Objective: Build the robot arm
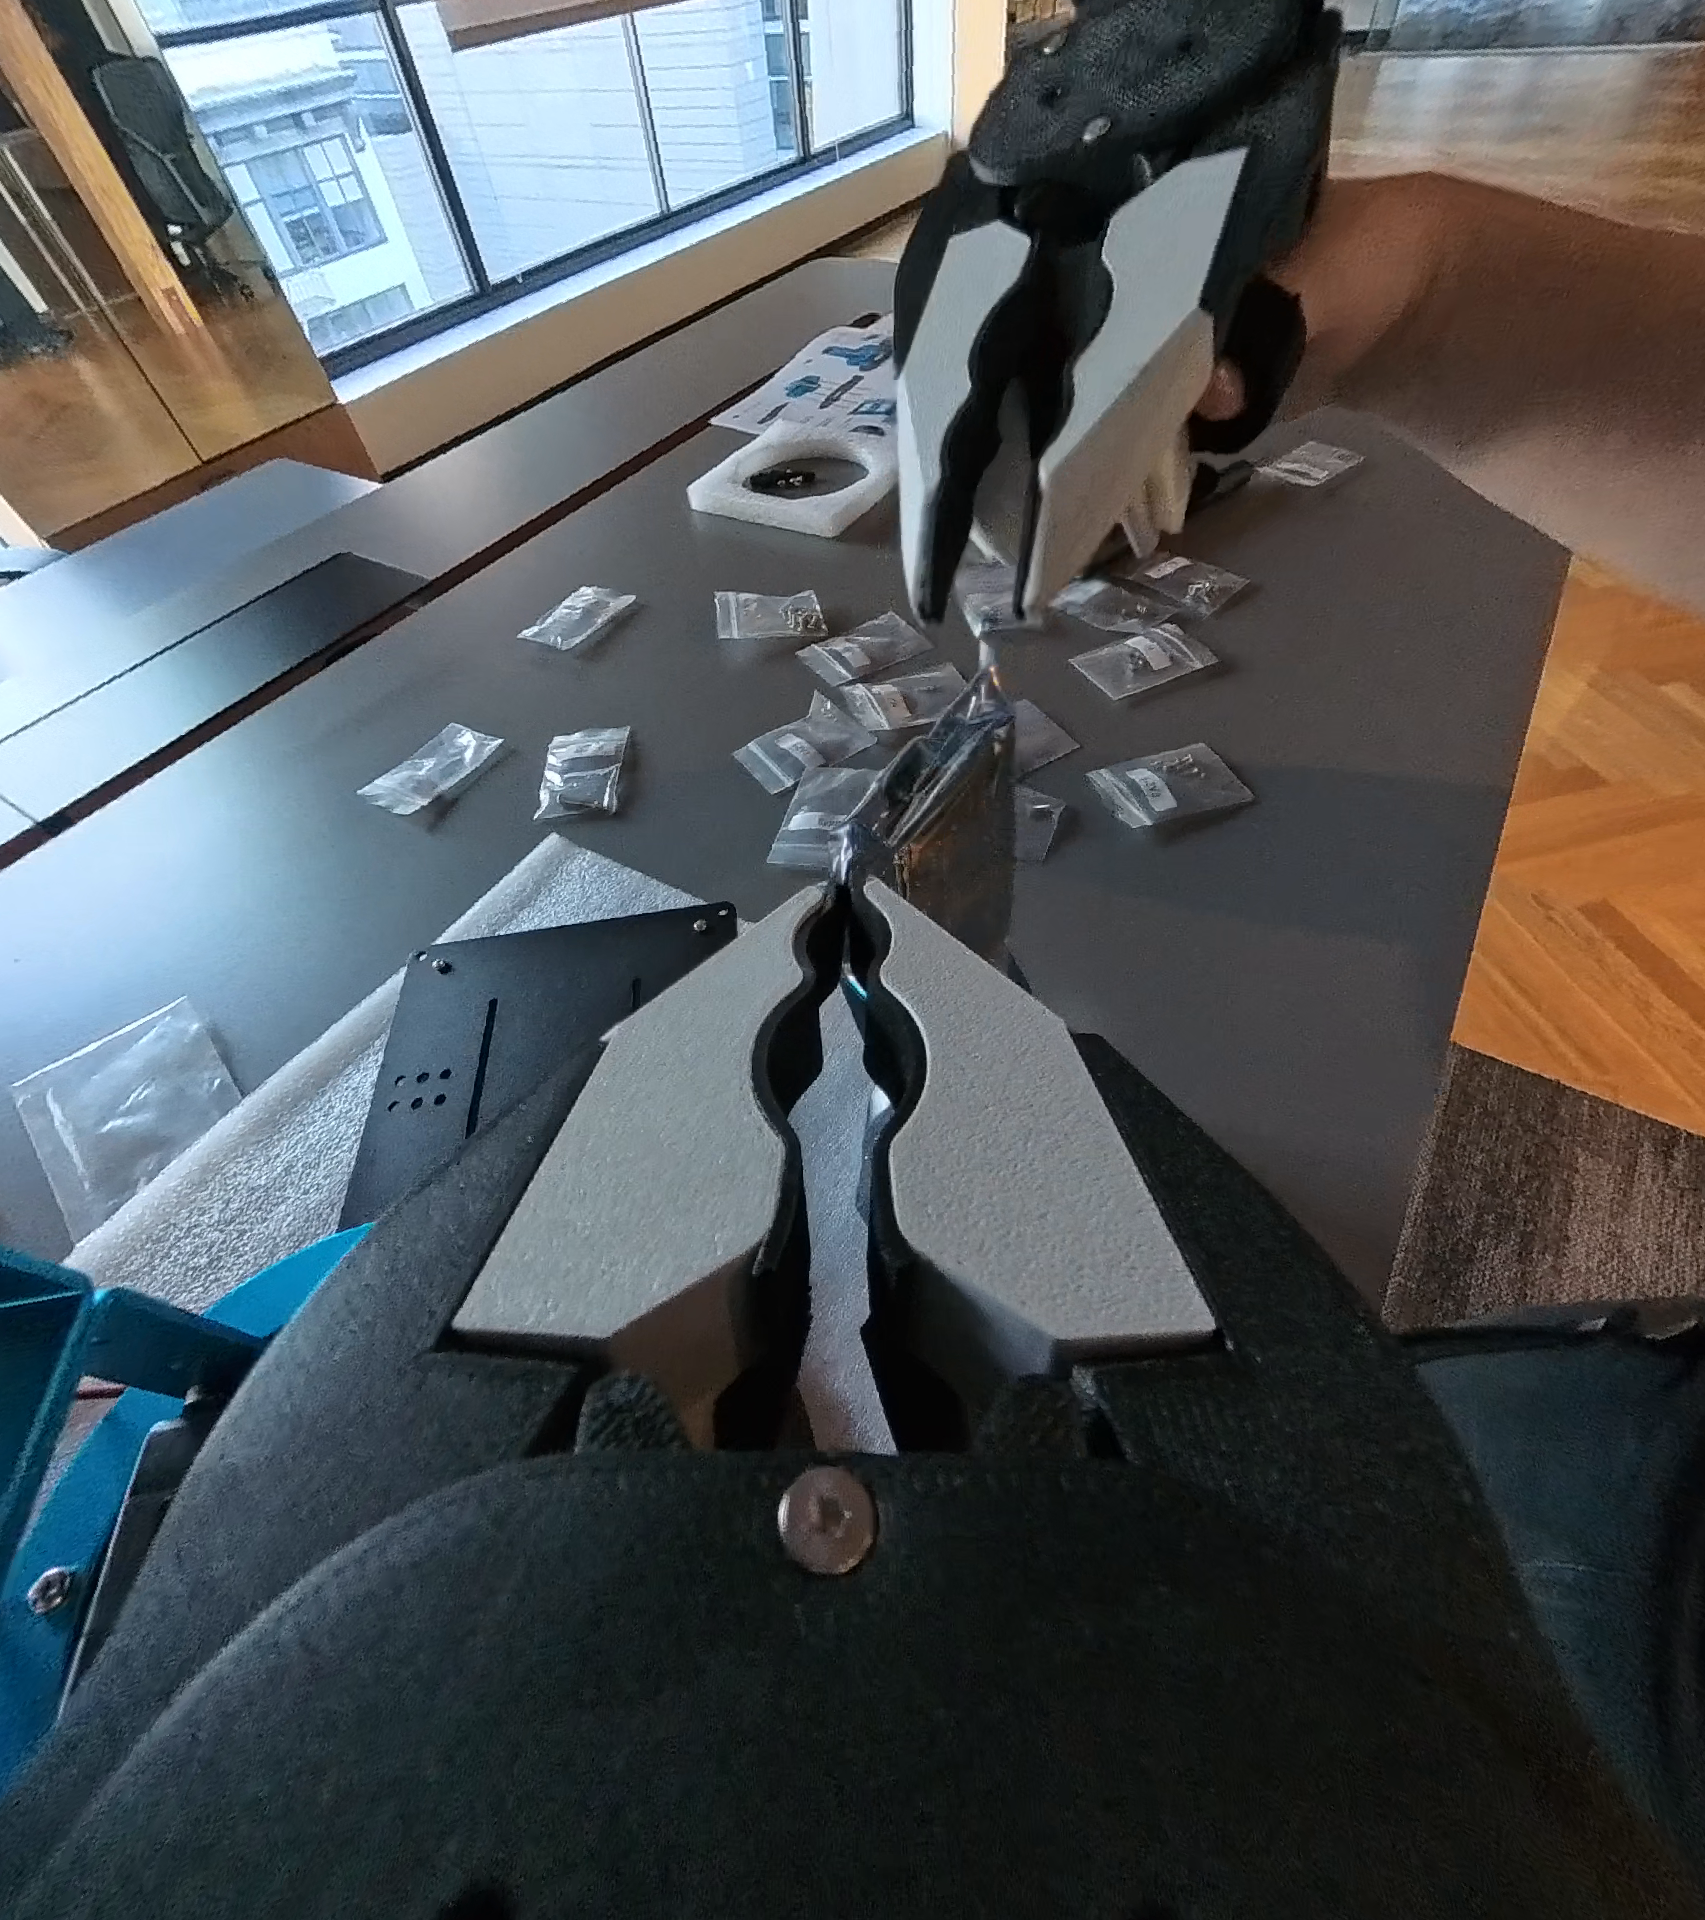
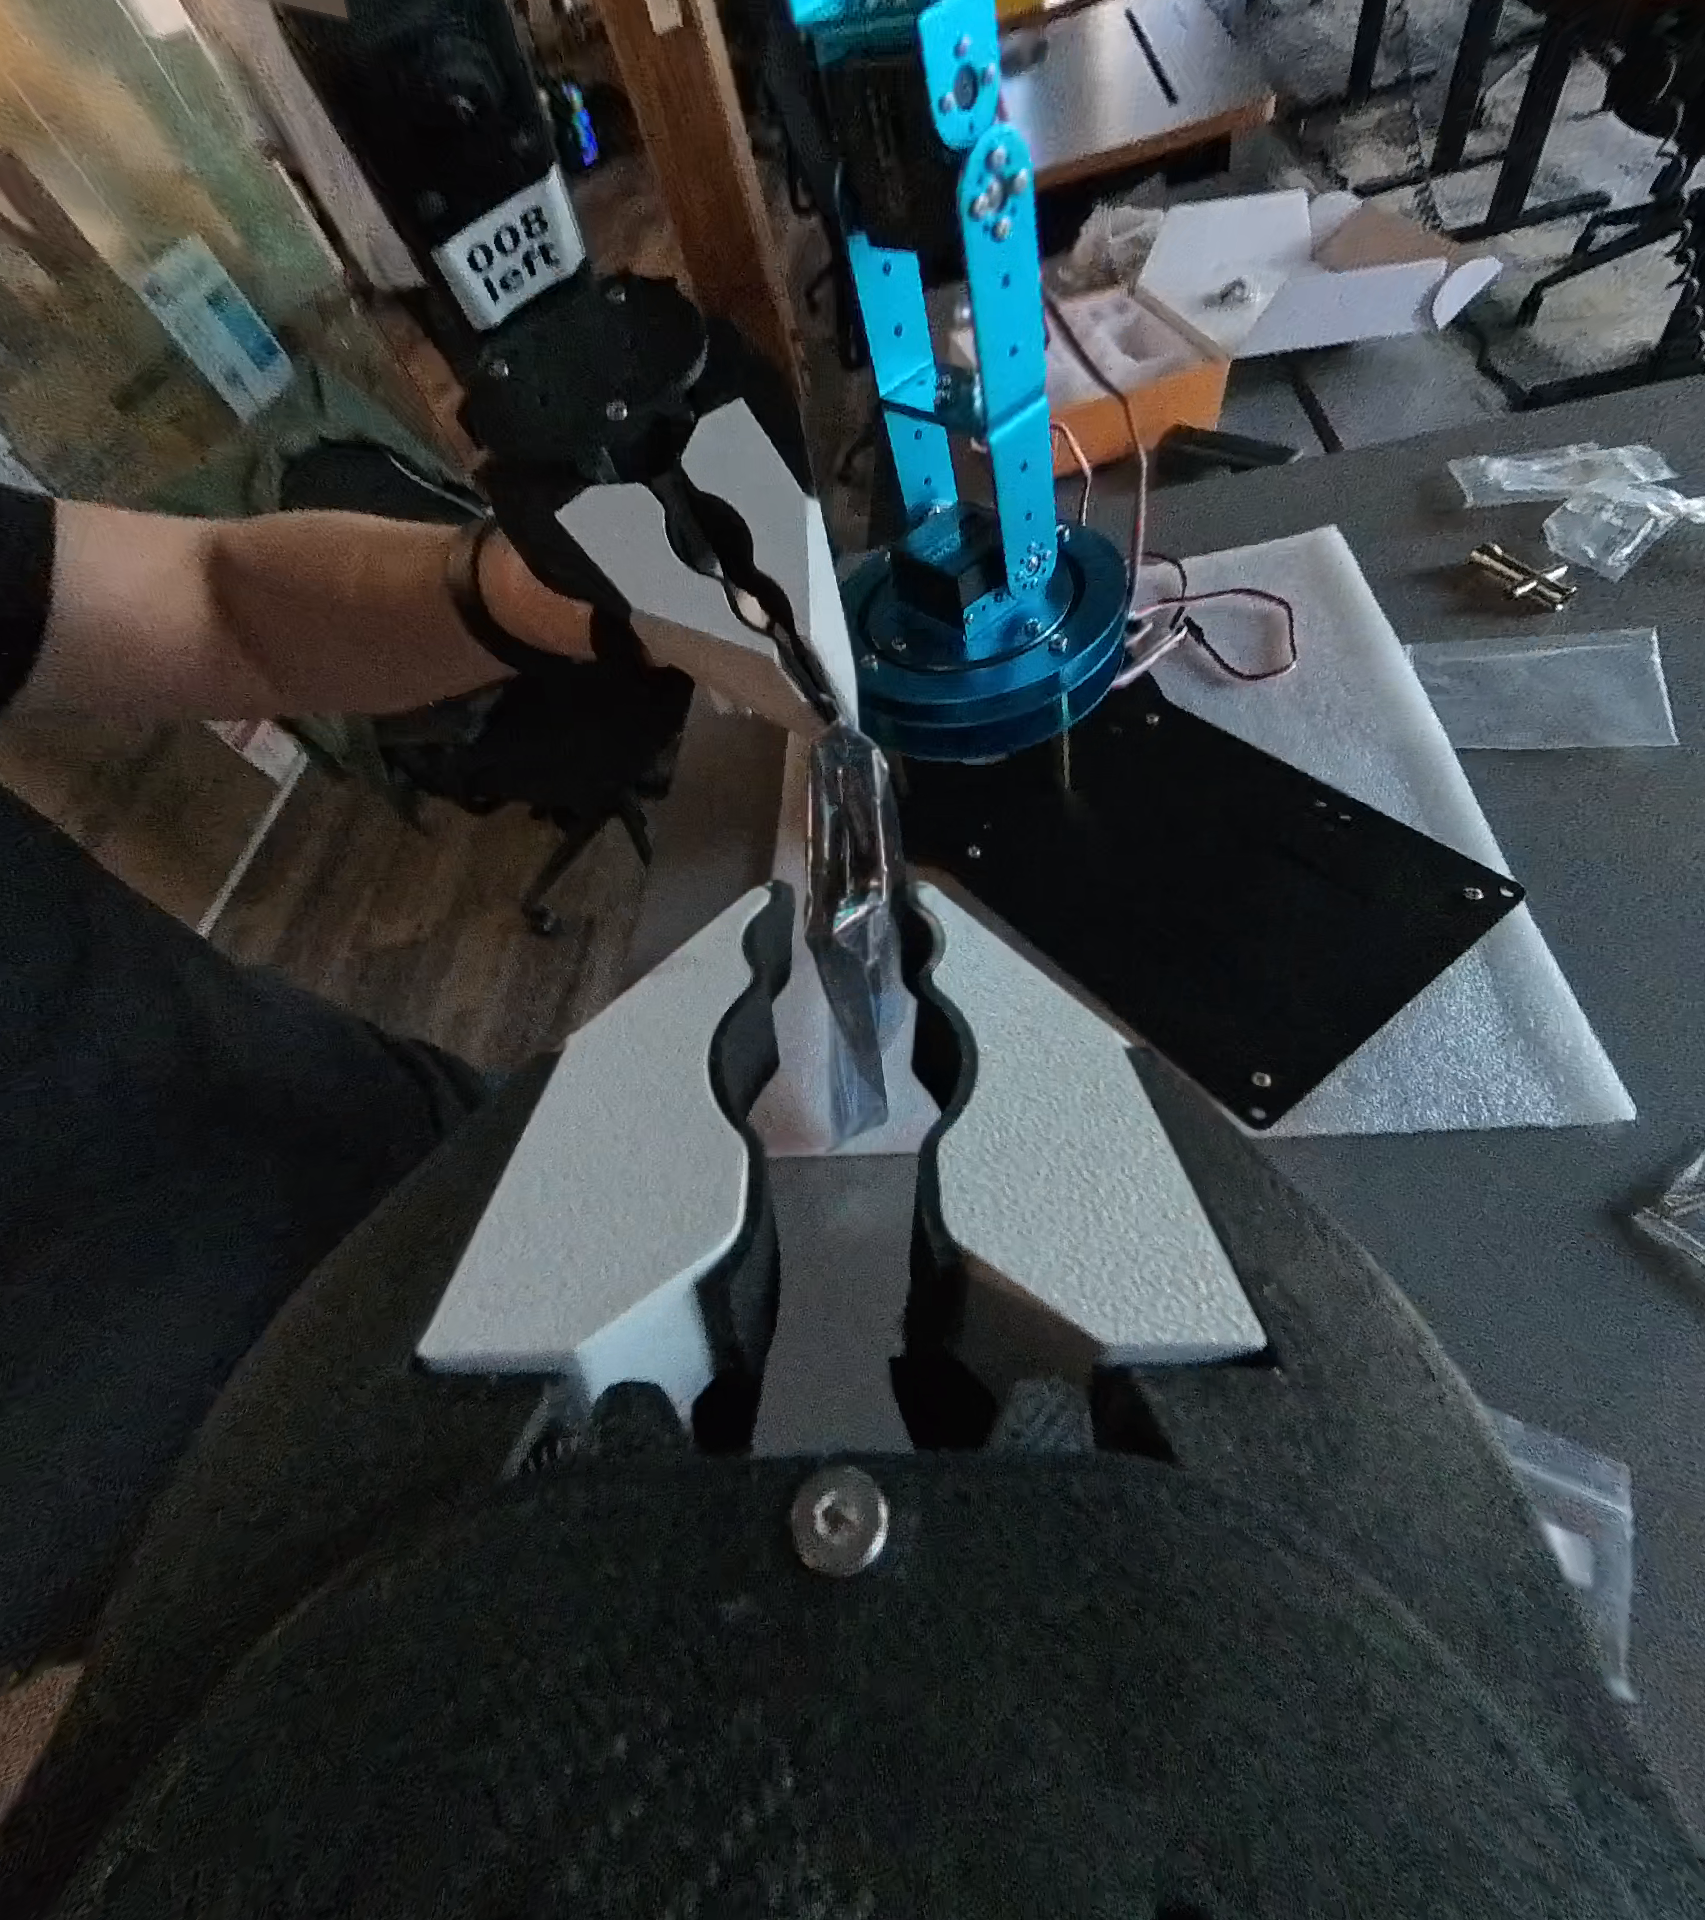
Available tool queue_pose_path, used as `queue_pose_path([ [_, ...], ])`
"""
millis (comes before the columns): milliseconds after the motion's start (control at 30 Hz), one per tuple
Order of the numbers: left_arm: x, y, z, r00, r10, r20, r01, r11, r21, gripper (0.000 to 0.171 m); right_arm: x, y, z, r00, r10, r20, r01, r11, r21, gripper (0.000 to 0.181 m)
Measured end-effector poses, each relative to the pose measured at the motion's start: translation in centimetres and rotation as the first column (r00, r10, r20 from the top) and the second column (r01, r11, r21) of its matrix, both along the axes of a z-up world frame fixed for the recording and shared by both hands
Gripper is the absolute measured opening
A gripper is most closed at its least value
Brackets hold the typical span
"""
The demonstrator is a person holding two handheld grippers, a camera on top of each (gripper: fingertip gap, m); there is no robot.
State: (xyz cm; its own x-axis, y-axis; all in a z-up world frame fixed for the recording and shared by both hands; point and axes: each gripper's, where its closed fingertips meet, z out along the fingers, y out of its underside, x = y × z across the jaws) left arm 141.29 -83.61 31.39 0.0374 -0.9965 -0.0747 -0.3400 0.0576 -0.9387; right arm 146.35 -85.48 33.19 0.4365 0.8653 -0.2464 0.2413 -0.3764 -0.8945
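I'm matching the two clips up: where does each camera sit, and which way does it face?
Left wrist view: on the left gripper, facing along the grey table toward windows; the right gripper and a forearm show.
Right wrist view: on the right gripper, facing the blue arm; the left gripper and a forearm show.
Shared: the plastic bag between the grippers, black plate.

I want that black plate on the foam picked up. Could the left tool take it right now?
Probably not as things stand: the left tool is shut on a clear bag, so its jaws are taken, though the black plate lies close beside it.
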Motion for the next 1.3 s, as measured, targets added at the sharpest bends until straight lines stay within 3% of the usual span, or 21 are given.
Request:
queue_pose_path([
  [167, -0.2, 0.3, -0.1, 1.000, 0.007, 0.018, -0.007, 1.000, -0.030, 0.000, -0.1, 0.0, -1.8, 0.997, -0.001, 0.072, 0.000, 1.000, 0.010, 0.020],
  [333, -0.2, 0.6, -0.4, 1.000, 0.015, 0.027, -0.013, 0.998, -0.057, 0.000, -0.7, 0.5, -1.9, 1.000, -0.011, 0.002, 0.011, 1.000, 0.018, 0.002],
  [500, -0.1, 0.8, -0.8, 0.998, 0.038, 0.039, -0.035, 0.997, -0.068, 0.000, -0.4, 0.9, -2.3, 0.998, -0.045, -0.046, 0.047, 0.998, 0.042, 0.000],
  [567, -0.2, 1.0, -1.1, 0.996, 0.082, 0.045, -0.080, 0.996, -0.049, 0.010, -0.4, 1.0, -2.3, 0.997, -0.051, -0.051, 0.054, 0.997, 0.060, 0.000],
  [667, -1.8, 1.5, -1.4, 0.969, 0.234, 0.075, -0.239, 0.969, 0.066, 0.047, -0.4, 1.2, -2.3, 0.997, -0.055, -0.059, 0.058, 0.997, 0.044, 0.000],
  [733, -3.2, 0.3, -1.9, 0.958, 0.256, 0.132, -0.279, 0.937, 0.210, 0.045, 0.0, 1.6, -2.6, 0.995, -0.074, -0.059, 0.076, 0.997, 0.026, 0.000],
  [800, -3.4, -1.7, -4.7, 0.983, 0.181, 0.024, -0.176, 0.901, 0.398, 0.034, 0.5, 2.2, -3.0, 0.992, -0.102, -0.068, 0.102, 0.995, -0.014, 0.000],
  [833, -3.3, -2.0, -6.6, 0.982, 0.170, -0.077, -0.116, 0.881, 0.459, 0.038, 0.8, 2.5, -3.2, 0.991, -0.115, -0.075, 0.112, 0.993, -0.038, 0.000],
  [900, -2.8, -2.5, -9.3, 0.964, 0.114, -0.241, 0.031, 0.850, 0.526, 0.043, 1.3, 3.1, -3.8, 0.985, -0.149, -0.086, 0.142, 0.986, -0.083, 0.000],
  [967, -2.0, -2.8, -10.2, 0.945, 0.066, -0.322, 0.145, 0.793, 0.591, 0.036, 1.7, 3.5, -4.2, 0.980, -0.171, -0.096, 0.160, 0.980, -0.115, 0.000],
  [1167, -0.9, -1.8, -11.9, 0.884, 0.048, -0.464, 0.285, 0.733, 0.618, 0.022, 2.2, 4.0, -4.8, 0.971, -0.208, -0.121, 0.186, 0.968, -0.169, 0.000],
  [1300, -0.7, -1.9, -12.6, 0.878, 0.012, -0.479, 0.311, 0.747, 0.588, 0.012, 2.7, 4.2, -5.4, 0.965, -0.233, -0.117, 0.207, 0.959, -0.195, 0.000],
])
